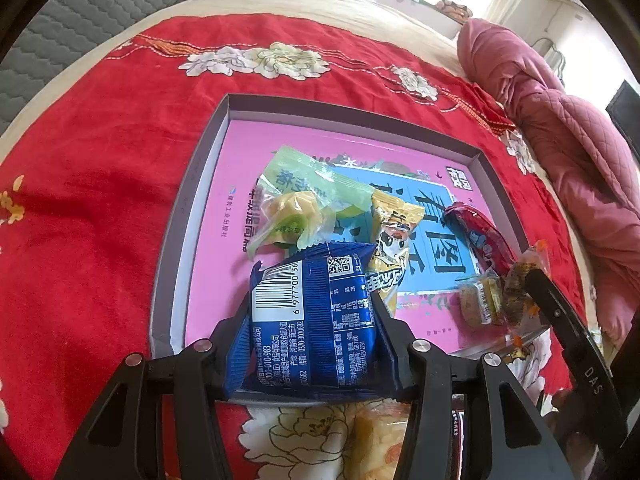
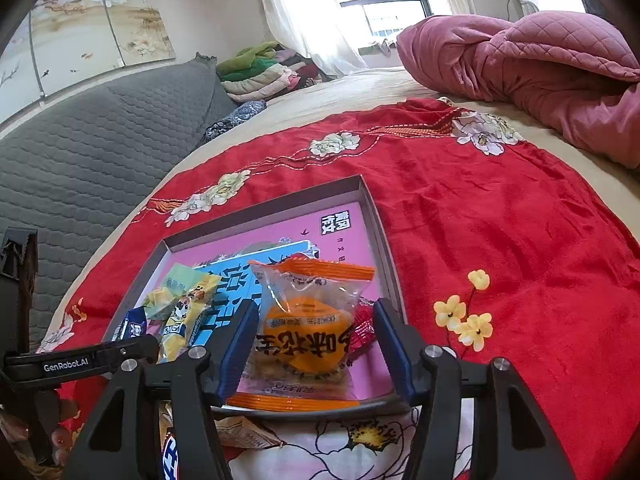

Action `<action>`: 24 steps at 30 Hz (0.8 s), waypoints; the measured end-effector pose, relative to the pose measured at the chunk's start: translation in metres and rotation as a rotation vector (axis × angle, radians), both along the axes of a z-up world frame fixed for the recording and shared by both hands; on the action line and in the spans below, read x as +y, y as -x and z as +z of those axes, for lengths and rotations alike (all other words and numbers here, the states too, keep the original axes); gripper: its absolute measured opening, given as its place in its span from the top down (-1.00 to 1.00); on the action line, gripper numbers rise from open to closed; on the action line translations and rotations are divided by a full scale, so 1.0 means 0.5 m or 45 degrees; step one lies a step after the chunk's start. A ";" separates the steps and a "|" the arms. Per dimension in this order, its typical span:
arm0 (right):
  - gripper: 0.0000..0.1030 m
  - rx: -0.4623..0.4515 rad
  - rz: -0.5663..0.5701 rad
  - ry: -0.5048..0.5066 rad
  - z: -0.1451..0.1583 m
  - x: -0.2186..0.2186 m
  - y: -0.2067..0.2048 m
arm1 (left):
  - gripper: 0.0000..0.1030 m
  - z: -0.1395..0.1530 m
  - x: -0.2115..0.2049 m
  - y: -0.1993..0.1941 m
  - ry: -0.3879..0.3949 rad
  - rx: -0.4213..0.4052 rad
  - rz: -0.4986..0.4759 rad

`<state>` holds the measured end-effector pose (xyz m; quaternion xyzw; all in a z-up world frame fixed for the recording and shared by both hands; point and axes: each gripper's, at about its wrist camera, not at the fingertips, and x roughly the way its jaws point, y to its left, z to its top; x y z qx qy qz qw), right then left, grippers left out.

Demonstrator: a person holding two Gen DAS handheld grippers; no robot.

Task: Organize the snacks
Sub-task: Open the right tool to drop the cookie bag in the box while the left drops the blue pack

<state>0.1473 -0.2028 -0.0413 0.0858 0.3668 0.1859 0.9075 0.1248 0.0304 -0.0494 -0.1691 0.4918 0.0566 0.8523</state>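
Left gripper (image 1: 312,320) clamps blue packet (image 1: 316,320) over box (image 1: 192,216) near edge, prob. to drop w/ other snacks. Right gripper (image 2: 316,344) jaws wide around orange packet (image 2: 308,332); contact unclear.

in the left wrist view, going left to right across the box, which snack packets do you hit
green packet → blue packet held in the left gripper → yellow panda packet → red packet → orange-edged packet at the right gripper's finger, all over the pink-lined box.
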 end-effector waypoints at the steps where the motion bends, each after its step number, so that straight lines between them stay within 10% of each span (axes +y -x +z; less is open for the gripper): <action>1: -0.14 -0.002 0.001 -0.001 0.001 0.000 0.000 | -0.06 0.001 0.000 0.000 0.000 -0.001 0.001; 24: -0.39 -0.040 -0.011 -0.005 0.015 -0.011 0.007 | -0.08 0.026 -0.004 0.010 -0.023 -0.016 -0.001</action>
